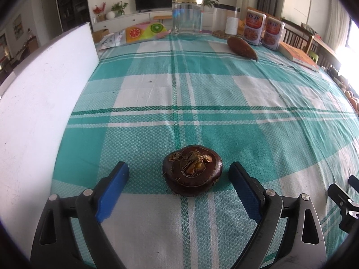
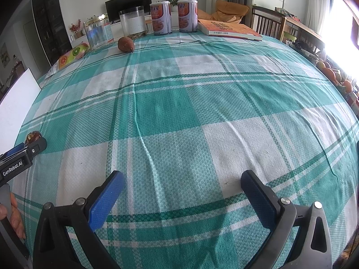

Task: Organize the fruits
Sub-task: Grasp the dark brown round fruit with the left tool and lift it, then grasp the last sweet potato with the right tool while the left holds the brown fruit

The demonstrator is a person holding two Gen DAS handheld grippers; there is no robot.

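Note:
A dark brown, flat round fruit (image 1: pixel 192 170) with dry husk on top lies on the green checked tablecloth. My left gripper (image 1: pixel 178 172) is open, its blue pads on either side of the fruit, apart from it. The fruit also shows partly hidden behind the left gripper in the right wrist view (image 2: pixel 33 136). A brown pointed fruit (image 1: pixel 242 48) lies far back on the table; it also shows in the right wrist view (image 2: pixel 126 44). My right gripper (image 2: pixel 182 182) is open and empty above bare cloth.
A white board (image 1: pixel 38 103) stands along the left edge. At the back stand a clear jar with a gold lid (image 1: pixel 187 14), a second clear jar (image 1: pixel 225 20), two cans (image 1: pixel 262 30), a book (image 2: pixel 228 29) and a fruit-print bag (image 1: pixel 143 31).

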